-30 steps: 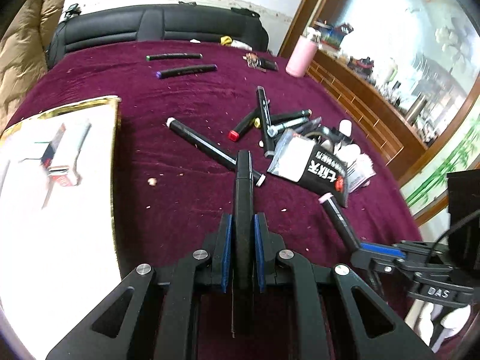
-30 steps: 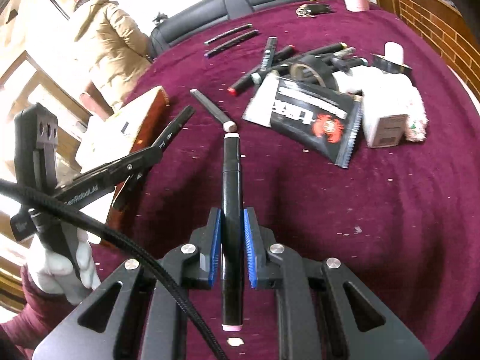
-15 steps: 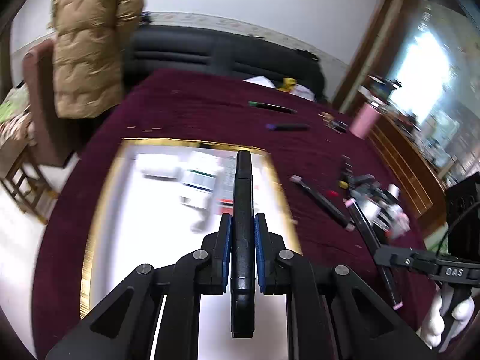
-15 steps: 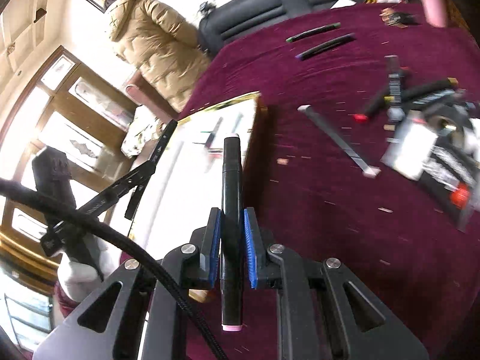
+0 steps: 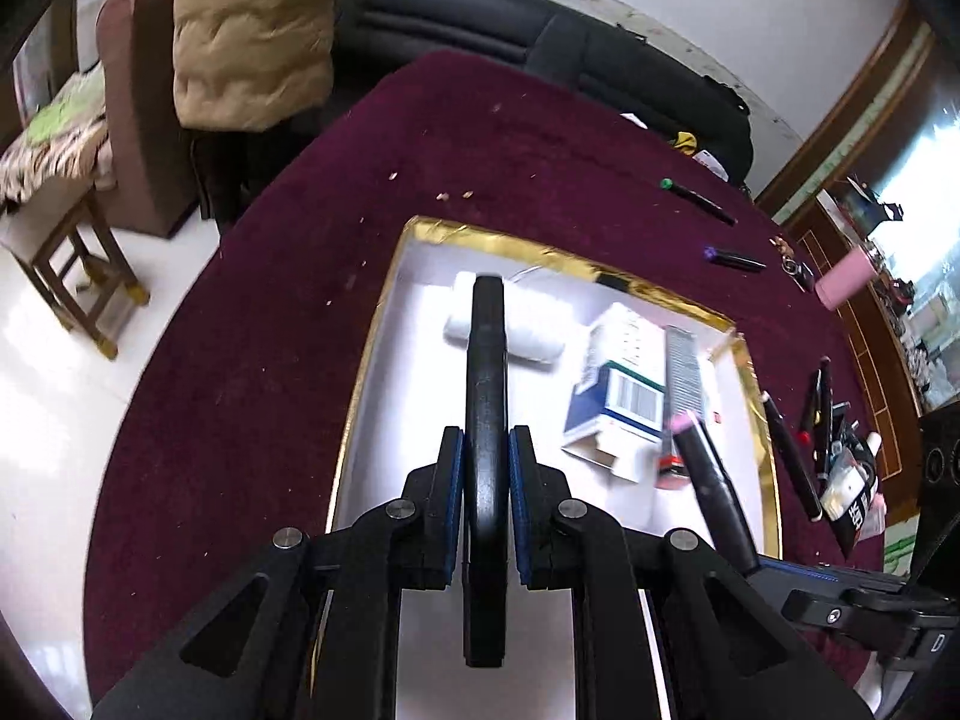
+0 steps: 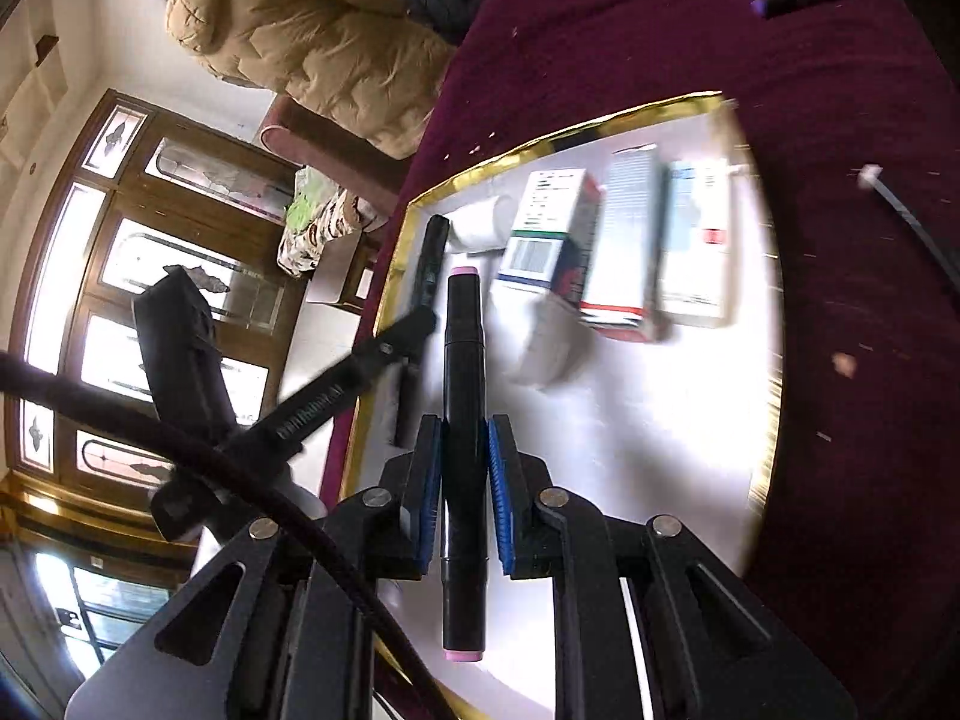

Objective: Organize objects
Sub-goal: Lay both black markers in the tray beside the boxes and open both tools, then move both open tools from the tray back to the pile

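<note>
From my left wrist view, my left gripper (image 5: 486,504) had its jaws clamped tight on a black marker (image 5: 487,396), which ran straight out ahead between the blue pads. It hung over the white tray (image 5: 384,420) with the gold rim, which lay on the maroon worktop (image 5: 240,396). In the tray lay a white roll (image 5: 534,336) and a blue-and-white box (image 5: 624,396). At the right edge my right gripper (image 5: 750,564) held a pink-tipped marker (image 5: 708,480) over the same tray. More loose markers (image 5: 804,420) lay on the cloth beyond the tray's right rim, well apart from me.

From my right wrist view, my right gripper (image 6: 462,498) had its jaws closed on the pink-tipped marker (image 6: 462,396), pink at both ends, held above the tray (image 6: 684,420). Three small boxes (image 6: 636,246) lay side by side at the tray's far end, with the white roll (image 6: 480,222) just beside them. To the left my left gripper (image 6: 414,324) reached in over the tray's rim with the black marker (image 6: 432,264). A person in a tan padded jacket (image 6: 312,36) stood beyond the worktop (image 6: 870,360).
</note>
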A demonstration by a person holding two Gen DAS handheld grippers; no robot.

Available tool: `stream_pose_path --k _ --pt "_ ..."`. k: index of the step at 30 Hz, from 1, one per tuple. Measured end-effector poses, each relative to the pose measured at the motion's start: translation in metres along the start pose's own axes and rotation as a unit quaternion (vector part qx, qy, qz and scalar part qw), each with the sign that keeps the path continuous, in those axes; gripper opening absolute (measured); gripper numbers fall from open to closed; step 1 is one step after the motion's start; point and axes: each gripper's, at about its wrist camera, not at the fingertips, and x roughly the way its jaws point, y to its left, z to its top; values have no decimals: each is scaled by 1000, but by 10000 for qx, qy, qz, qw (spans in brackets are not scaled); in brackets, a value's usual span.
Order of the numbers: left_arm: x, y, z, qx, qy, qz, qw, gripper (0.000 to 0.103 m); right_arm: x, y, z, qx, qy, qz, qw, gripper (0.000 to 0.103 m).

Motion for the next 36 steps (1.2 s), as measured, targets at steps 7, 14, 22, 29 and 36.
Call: stream_pose_path --k 7,14,22,29,36 --pt "7 5 -1 -54 62 -52 10000 11 28 0 15 226 191 -29 9996 14" --pt "7 9 1 -99 180 -30 9998 12 37 -8 16 318 237 -123 9991 14" --pt "1 17 2 -337 197 -119 9992 25 40 -4 18 180 218 -309 9991 16" --pt "-25 21 -5 -467 -93 -321 9983 38 33 -8 16 166 96 -270 9995 21" --pt "-61 17 -17 -660 -443 -784 9937 52 -5 15 -2 -472 -205 -224 9984 28"
